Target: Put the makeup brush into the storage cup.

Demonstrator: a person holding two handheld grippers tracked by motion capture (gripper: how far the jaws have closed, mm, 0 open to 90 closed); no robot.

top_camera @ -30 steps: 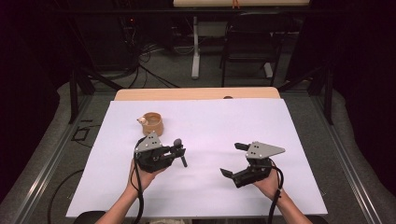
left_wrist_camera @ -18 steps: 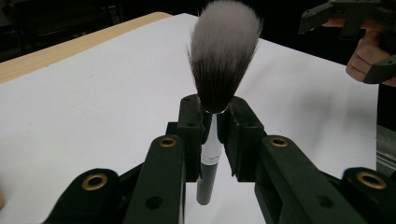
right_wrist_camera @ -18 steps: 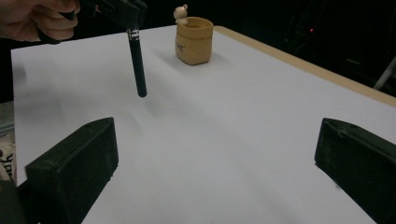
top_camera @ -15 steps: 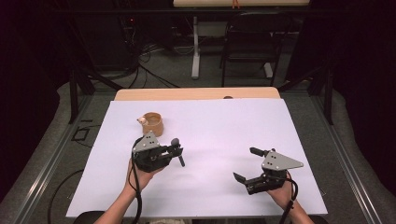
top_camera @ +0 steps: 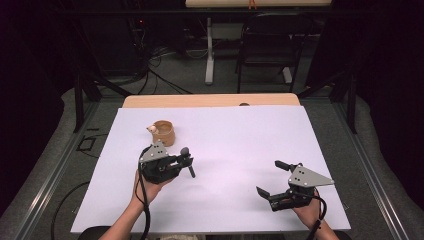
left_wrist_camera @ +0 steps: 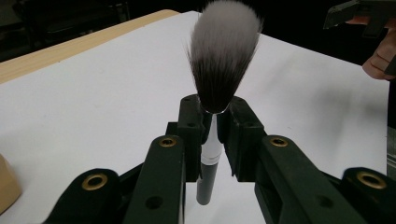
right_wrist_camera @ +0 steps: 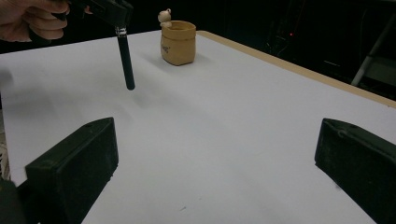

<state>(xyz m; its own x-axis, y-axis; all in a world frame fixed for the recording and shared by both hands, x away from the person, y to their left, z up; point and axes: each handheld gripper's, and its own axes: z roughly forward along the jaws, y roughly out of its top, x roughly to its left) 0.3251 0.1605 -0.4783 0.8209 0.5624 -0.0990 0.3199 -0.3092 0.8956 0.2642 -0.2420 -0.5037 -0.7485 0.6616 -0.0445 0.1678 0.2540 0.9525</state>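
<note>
Evidently the left gripper (top_camera: 186,159) is clamping a black-handled makeup brush with a grey-white bristle head (left_wrist_camera: 215,116) above the white table sheet (top_camera: 240,145), with the tan ceramic cup (top_camera: 163,132) at its eleven o'clock. At four o'clock, the right gripper (top_camera: 275,177) is holding its jaws wide apart, empty. Next likely calls for steering the brush handle-down into the cup.
</note>
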